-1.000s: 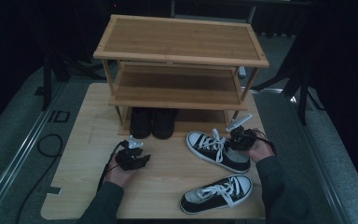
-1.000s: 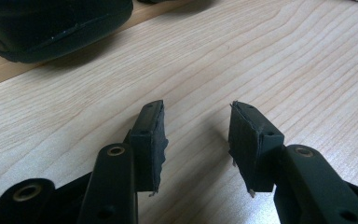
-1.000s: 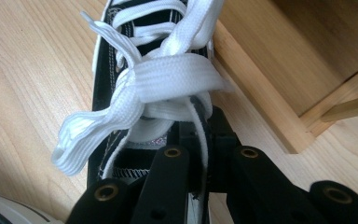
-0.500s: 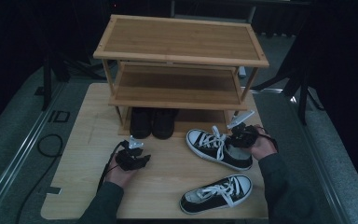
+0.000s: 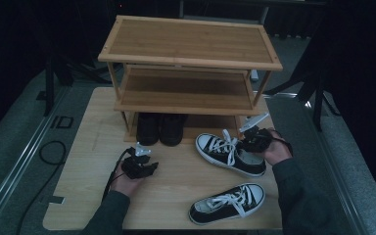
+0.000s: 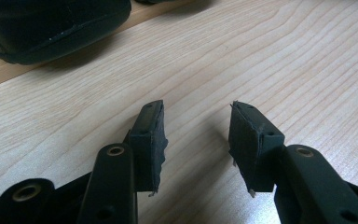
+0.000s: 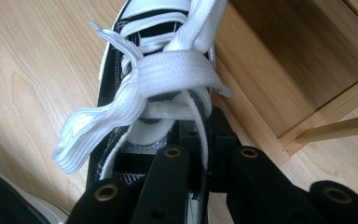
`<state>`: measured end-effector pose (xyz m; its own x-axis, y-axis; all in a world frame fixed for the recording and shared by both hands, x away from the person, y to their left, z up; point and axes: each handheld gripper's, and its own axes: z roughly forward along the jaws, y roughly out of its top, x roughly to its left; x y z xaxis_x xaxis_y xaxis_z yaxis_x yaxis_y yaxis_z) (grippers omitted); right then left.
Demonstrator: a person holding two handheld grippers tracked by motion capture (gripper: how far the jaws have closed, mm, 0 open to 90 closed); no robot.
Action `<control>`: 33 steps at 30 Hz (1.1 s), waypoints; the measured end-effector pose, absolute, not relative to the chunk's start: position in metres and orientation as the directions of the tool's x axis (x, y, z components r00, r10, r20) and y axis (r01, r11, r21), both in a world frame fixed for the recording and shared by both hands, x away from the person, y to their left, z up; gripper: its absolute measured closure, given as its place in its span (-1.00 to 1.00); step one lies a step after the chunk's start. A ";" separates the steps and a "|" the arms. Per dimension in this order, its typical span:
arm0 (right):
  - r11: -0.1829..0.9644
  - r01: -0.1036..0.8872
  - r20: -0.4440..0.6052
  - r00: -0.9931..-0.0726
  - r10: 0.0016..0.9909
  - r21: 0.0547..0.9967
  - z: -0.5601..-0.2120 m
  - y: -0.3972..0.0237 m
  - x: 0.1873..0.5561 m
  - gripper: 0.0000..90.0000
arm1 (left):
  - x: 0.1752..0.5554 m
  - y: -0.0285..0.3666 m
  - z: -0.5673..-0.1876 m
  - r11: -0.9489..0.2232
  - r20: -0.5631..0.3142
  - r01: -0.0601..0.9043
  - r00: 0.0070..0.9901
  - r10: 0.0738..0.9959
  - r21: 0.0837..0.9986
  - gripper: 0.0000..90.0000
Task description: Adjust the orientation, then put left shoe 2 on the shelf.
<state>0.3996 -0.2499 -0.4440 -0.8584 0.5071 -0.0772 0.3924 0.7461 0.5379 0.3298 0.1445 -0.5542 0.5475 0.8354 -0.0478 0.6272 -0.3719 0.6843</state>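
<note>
A black-and-white sneaker (image 5: 225, 154) lies on the wooden table (image 5: 176, 196), toe toward the left, in front of the bamboo shoe rack (image 5: 191, 41). My right gripper (image 5: 251, 142) is shut on its upper edge by the laces. In the right gripper view the closed jaws (image 7: 205, 140) pinch the sneaker's (image 7: 107, 93) black canvas under the white laces (image 7: 168, 74). A second matching sneaker (image 5: 227, 203) lies nearer the front edge. My left gripper (image 5: 152, 167) rests low over bare wood, open, nothing between its jaws (image 6: 196, 126).
A pair of black shoes (image 5: 159, 129) stands under the rack's lowest shelf; one toe (image 6: 51, 23) is just ahead of my left gripper. The rack's lower shelf (image 7: 298, 56) is close beside the held sneaker. Dark floor and stands surround the table.
</note>
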 end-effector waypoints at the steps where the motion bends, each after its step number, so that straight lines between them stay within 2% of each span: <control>1: 0.749 0.389 -0.078 -0.861 0.503 0.537 -0.443 -0.250 0.400 0.96 | 0.330 0.144 -0.554 -0.372 -0.048 0.627 0.548 0.835 0.685 0.24; 33: 0.760 0.332 -0.061 -0.897 0.437 0.559 -0.417 -0.242 0.397 0.96 | 0.329 0.143 -0.555 -0.369 -0.048 0.624 0.547 0.836 0.689 0.23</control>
